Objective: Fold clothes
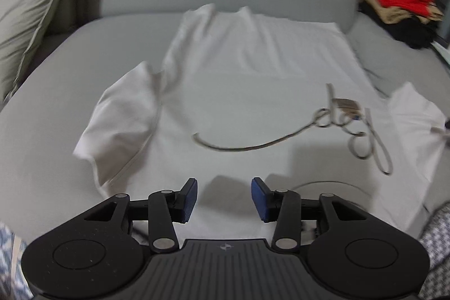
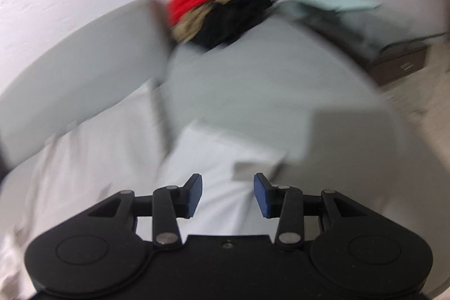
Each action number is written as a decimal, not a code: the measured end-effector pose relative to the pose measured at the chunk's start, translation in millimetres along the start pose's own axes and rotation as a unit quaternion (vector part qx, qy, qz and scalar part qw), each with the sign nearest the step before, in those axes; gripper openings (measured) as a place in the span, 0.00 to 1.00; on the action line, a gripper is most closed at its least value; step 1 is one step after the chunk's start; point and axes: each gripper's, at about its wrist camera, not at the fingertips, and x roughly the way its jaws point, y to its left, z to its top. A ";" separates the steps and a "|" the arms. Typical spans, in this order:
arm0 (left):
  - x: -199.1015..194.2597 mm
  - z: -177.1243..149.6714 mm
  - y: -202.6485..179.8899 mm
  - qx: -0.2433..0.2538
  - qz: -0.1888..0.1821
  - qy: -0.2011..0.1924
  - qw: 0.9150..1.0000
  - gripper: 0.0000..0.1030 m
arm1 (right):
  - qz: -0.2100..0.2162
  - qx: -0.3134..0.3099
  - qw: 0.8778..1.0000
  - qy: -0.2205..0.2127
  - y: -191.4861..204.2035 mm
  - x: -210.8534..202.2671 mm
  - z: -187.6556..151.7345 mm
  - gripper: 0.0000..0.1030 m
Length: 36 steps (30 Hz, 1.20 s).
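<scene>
Two hand-held grippers, both empty: left (image 1: 224, 200) and right (image 2: 227, 195), jaws partly apart, nothing between. White tee (image 1: 239, 92) spread flat mid-sofa (image 1: 56, 92), prob. laid out for folding. Done pile (image 1: 399, 7) at sofa's far right corner, out of the way.

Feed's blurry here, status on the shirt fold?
Left gripper open, empty, over white shirt. Right gripper open, empty, over its sleeve. Shirt spread on sofa, unfolded. Clothes pile off to the side, nothing blocking.
</scene>
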 end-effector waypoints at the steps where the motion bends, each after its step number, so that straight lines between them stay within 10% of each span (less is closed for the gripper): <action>1: 4.3 -1.8 1.4 -0.005 -0.003 0.009 1.000 0.23 | 0.028 -0.011 0.999 0.028 10.4 3.3 -9.0 0.30; 3: 11.7 -7.8 -1.3 -0.001 -0.018 0.023 1.000 0.03 | 0.081 -0.038 0.993 0.082 34.0 11.9 -28.9 0.19; 11: -6.4 -36.2 -27.3 0.106 -0.013 0.041 0.993 0.00 | 0.117 -0.166 0.965 0.163 92.3 16.9 -93.7 0.18; 17: -51.6 -34.1 40.9 0.001 -0.087 -0.004 0.996 0.14 | 0.151 -0.133 0.961 0.189 90.1 -12.8 -87.2 0.25; 19: -63.0 -32.4 80.8 -0.076 -0.103 -0.045 0.991 0.35 | 0.178 -0.120 0.962 0.170 95.8 -14.8 -78.4 0.36; 27: -38.1 -54.2 209.0 -0.365 -0.159 -0.094 0.913 0.43 | 0.225 -0.042 0.954 0.194 129.7 31.0 -81.8 0.43; 36: 36.0 -46.4 222.2 -0.444 -0.303 -0.038 0.842 0.45 | 0.204 -0.025 0.955 0.212 139.4 55.8 -97.7 0.46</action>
